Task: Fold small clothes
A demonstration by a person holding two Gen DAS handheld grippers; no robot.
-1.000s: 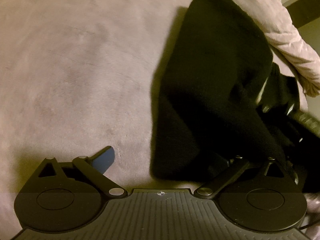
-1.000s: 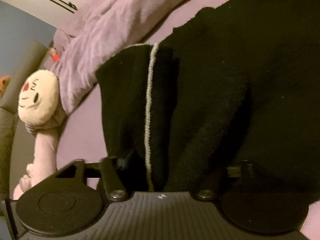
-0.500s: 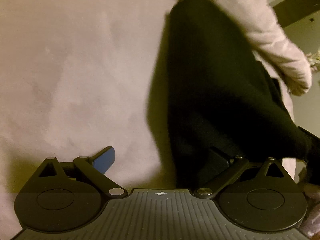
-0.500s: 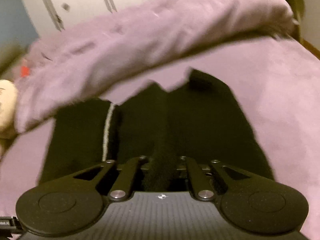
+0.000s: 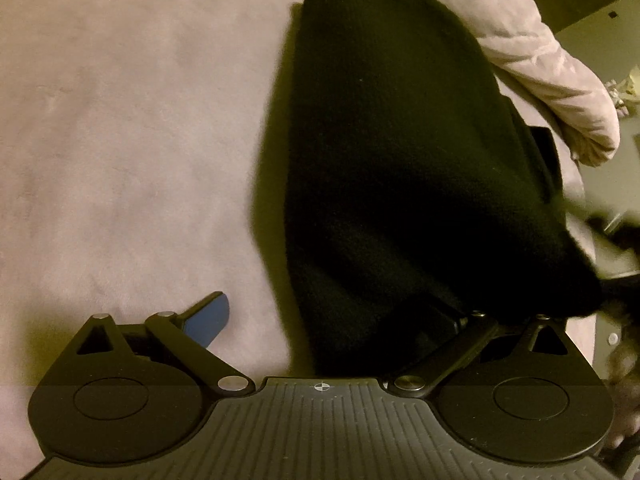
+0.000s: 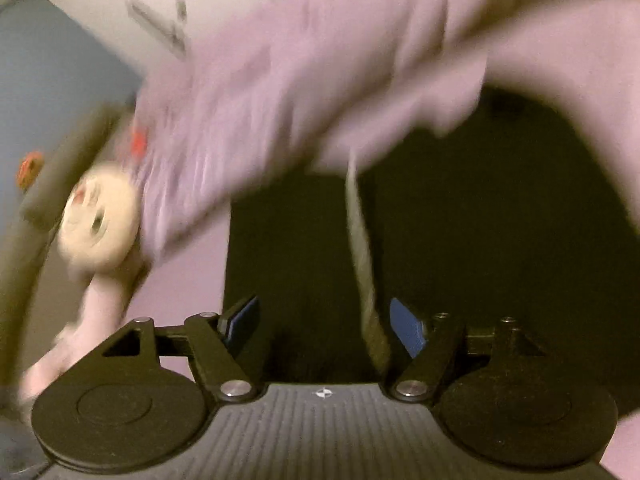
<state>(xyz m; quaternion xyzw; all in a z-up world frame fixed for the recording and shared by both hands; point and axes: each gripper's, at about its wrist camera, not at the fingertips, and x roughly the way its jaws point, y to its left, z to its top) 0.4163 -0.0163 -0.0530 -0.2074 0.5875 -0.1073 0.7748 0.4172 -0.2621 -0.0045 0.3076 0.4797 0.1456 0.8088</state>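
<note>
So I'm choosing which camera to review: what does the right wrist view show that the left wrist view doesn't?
Only the right wrist view shows the plush toy, the white cupboard doors, a pale stripe on the black garment, and the right gripper, jaws opening, pads apart over the fabric. Only the left wrist view shows the left gripper, open, with a wide bare stretch of the bed cover. Both show the black garment and the bunched pink blanket.
</note>
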